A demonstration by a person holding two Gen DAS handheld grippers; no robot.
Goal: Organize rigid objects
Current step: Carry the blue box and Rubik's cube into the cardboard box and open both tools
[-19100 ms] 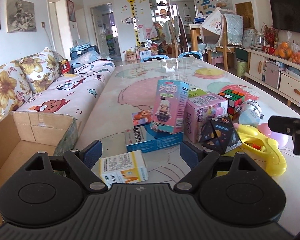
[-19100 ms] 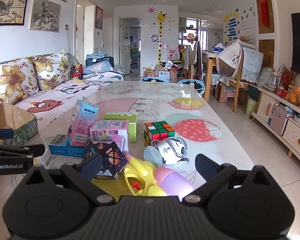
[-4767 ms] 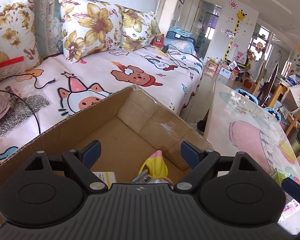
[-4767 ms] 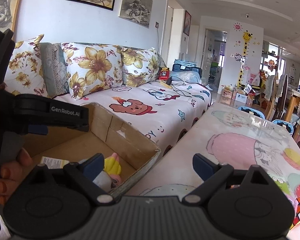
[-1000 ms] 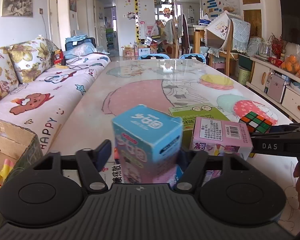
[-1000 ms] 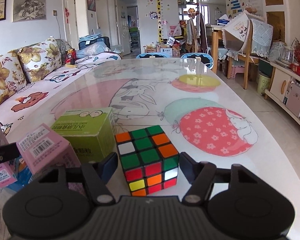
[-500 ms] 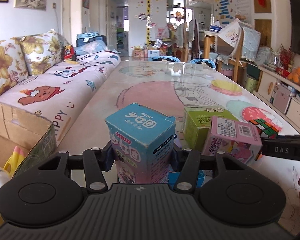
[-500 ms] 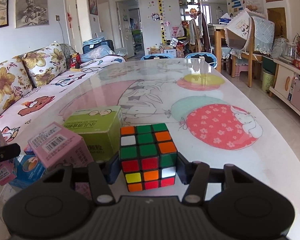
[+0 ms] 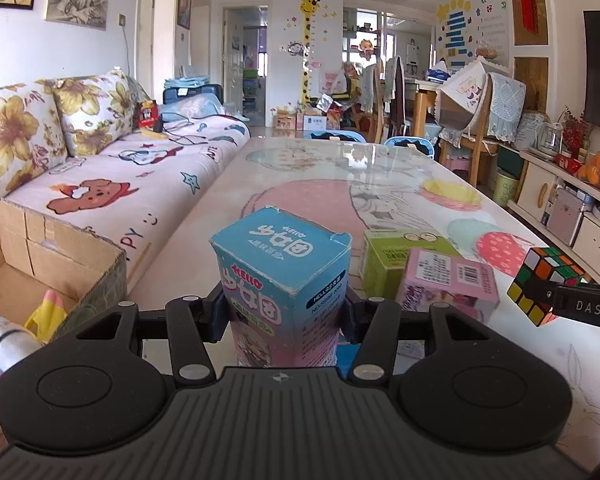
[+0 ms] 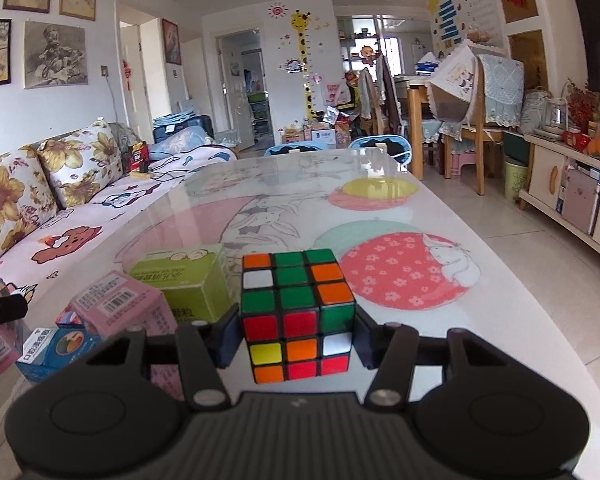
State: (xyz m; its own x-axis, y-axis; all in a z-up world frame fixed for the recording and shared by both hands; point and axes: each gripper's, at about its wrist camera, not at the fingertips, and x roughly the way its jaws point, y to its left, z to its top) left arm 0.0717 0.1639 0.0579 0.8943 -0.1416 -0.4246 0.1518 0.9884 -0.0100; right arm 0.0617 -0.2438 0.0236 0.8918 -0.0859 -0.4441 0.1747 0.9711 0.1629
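My left gripper (image 9: 284, 314) is shut on a tall blue and pink toy box (image 9: 282, 276) and holds it upright above the table. My right gripper (image 10: 296, 338) is shut on a Rubik's cube (image 10: 296, 312), lifted off the table; the cube also shows at the right of the left wrist view (image 9: 542, 286). A green box (image 9: 392, 258) and a pink box (image 9: 448, 284) stand on the table behind. A flat blue box (image 10: 54, 350) lies under them.
An open cardboard box (image 9: 56, 256) sits at the left by the sofa (image 9: 132, 176), holding a yellow toy (image 9: 46, 314) and a white toy (image 9: 4, 340). The long table (image 10: 380, 208) stretches ahead. Chairs and a cabinet (image 9: 572, 216) stand beyond and to the right.
Both grippers closed on their objects and lifted them: the left on the blue toy box, the right on the Rubik's cube, which now hangs above the table.
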